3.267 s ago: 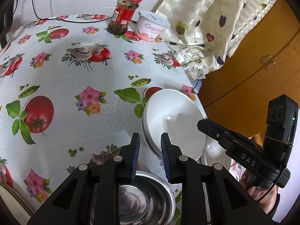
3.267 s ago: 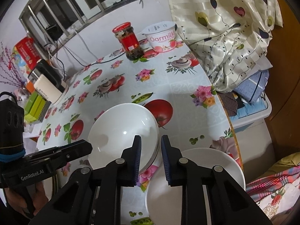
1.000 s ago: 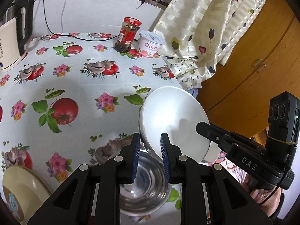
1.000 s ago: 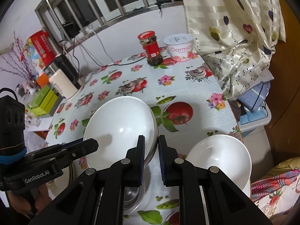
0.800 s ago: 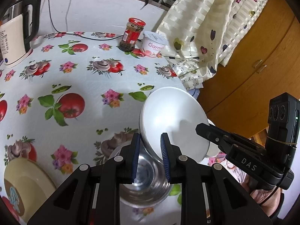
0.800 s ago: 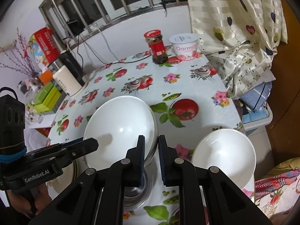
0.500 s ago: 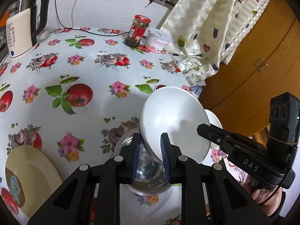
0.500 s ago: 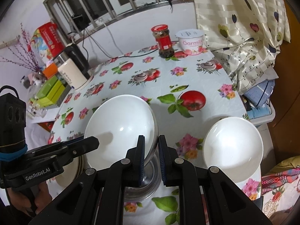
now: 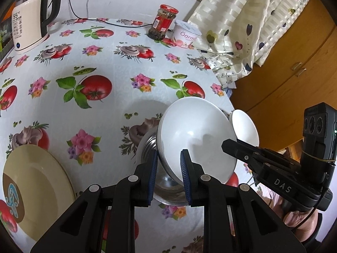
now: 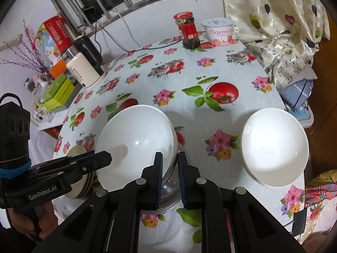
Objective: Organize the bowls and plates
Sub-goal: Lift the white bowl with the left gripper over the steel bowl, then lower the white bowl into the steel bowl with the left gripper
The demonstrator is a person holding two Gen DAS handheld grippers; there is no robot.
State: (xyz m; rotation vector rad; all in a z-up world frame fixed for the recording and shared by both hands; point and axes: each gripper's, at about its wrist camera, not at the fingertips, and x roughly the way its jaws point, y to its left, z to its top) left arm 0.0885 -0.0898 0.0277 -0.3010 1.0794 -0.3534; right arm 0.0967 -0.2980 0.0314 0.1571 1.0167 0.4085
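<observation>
Over the near edge of the flowered table (image 10: 210,67), both grippers pinch one white bowl (image 10: 134,139) by opposite rims: the left gripper (image 9: 168,168) on its near-left rim, the right gripper (image 10: 170,168) on its right rim. It hangs tilted above a steel bowl (image 9: 166,191); a second white bowl (image 10: 273,145) sits right, a cream plate (image 9: 35,189) left.
</observation>
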